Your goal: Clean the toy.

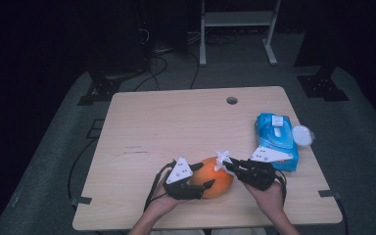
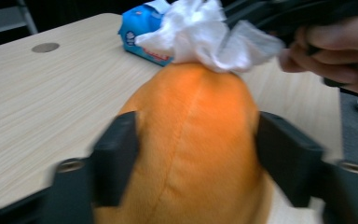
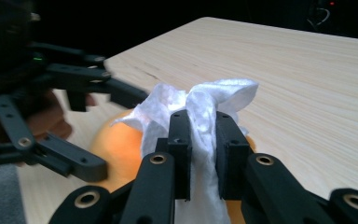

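Observation:
An orange plush toy lies near the table's front edge, with a seam running along it. My left gripper reaches around it from the left with the jaws spread, one pad along each side of the toy; I see no squeeze. My right gripper comes in from the right, shut on a crumpled white wipe. The wipe rests on the far top of the toy. In the right gripper view the left gripper stands spread over the toy.
A blue pack of wet wipes lies at the table's right side, with a round white lid beside it at the edge. A cable hole sits at the back of the wooden table. A white frame stands behind the table.

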`<state>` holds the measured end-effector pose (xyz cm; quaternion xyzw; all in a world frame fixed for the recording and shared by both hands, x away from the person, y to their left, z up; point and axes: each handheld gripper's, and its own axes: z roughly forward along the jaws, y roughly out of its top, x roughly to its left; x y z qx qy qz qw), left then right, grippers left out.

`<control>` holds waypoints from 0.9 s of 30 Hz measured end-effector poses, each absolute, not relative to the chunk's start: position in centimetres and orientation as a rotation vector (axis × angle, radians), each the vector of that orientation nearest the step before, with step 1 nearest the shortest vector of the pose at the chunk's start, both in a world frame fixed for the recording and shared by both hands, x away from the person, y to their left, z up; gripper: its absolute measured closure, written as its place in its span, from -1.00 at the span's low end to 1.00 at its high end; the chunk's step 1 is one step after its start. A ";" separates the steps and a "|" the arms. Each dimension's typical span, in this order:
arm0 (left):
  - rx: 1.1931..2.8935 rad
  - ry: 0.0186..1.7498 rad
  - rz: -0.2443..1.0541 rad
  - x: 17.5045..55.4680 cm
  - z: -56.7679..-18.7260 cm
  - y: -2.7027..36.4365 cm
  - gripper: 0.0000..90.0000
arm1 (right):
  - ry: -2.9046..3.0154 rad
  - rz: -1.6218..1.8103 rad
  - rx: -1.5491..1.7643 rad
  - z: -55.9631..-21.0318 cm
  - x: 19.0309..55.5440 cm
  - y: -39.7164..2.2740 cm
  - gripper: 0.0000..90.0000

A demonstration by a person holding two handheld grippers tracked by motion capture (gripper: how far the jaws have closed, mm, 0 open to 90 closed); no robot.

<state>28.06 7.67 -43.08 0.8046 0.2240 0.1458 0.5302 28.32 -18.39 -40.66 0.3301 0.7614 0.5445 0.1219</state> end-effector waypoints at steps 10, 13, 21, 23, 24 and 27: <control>1.897 0.527 0.267 27.7 -42.2 7.9 -0.13 | 2.218 1.572 0.962 -40.8 28.7 -18.7 0.72; 1.898 0.535 0.266 27.8 -42.4 7.9 -0.19 | 2.219 1.571 0.977 -41.1 28.9 -18.8 0.72; 1.928 0.565 0.340 28.2 -43.2 7.6 -0.61 | 2.271 1.553 0.863 -40.4 27.5 -16.7 0.73; 1.924 0.577 0.299 28.3 -43.3 8.0 -0.71 | 2.259 1.573 0.899 -40.7 27.9 -17.1 0.73; 1.927 0.566 0.303 28.3 -43.4 8.0 -0.71 | 2.255 1.573 0.925 -40.8 28.2 -17.5 0.73; 1.952 0.551 0.318 28.1 -43.4 7.7 -0.55 | 2.230 1.570 0.982 -41.5 28.9 -18.5 0.73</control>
